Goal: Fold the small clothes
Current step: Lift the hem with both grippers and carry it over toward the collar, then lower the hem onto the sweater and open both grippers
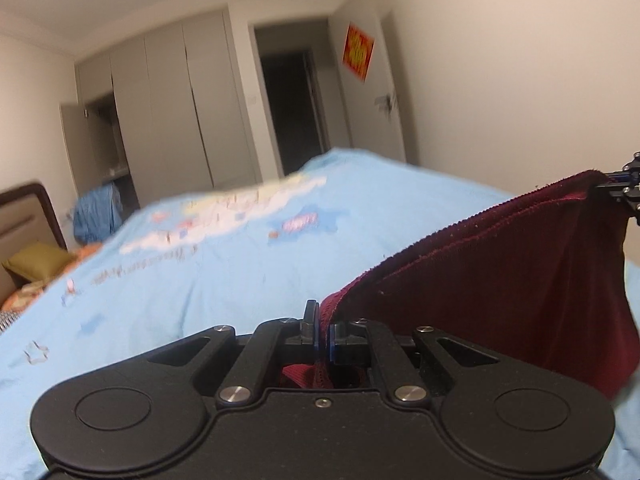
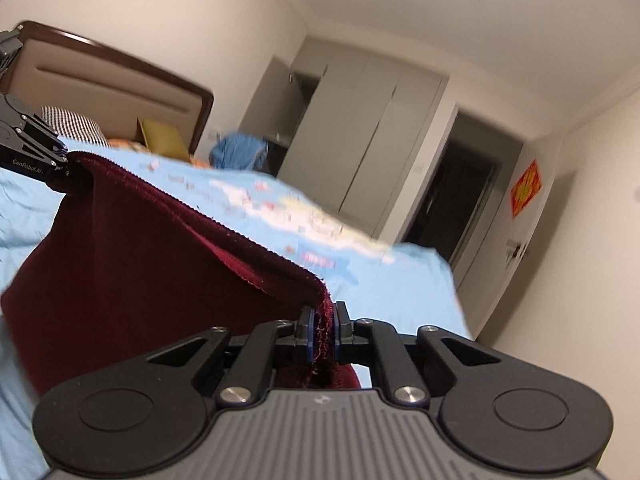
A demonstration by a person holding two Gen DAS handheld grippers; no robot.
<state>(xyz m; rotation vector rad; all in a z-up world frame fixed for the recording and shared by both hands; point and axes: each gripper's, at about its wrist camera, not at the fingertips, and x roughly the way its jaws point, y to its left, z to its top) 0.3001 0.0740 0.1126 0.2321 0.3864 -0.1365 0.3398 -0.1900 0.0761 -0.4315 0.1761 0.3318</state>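
A dark red knitted garment (image 1: 500, 272) hangs stretched in the air above the bed. My left gripper (image 1: 323, 330) is shut on one corner of its ribbed hem, and the cloth runs up to the right where the other gripper (image 1: 628, 188) pinches the far corner. In the right wrist view my right gripper (image 2: 323, 330) is shut on a corner of the same garment (image 2: 140, 272), whose hem rises to the upper left into the left gripper (image 2: 60, 164). The lower part of the garment droops below the taut edge and is partly hidden behind the gripper bodies.
A light blue bedspread (image 1: 200, 280) with a cartoon print covers the bed beneath. A brown headboard (image 2: 120, 76) and pillows (image 1: 36, 260) stand at one end. Grey wardrobe doors (image 1: 180, 112), a dark doorway (image 1: 292, 108) and a white wall lie beyond.
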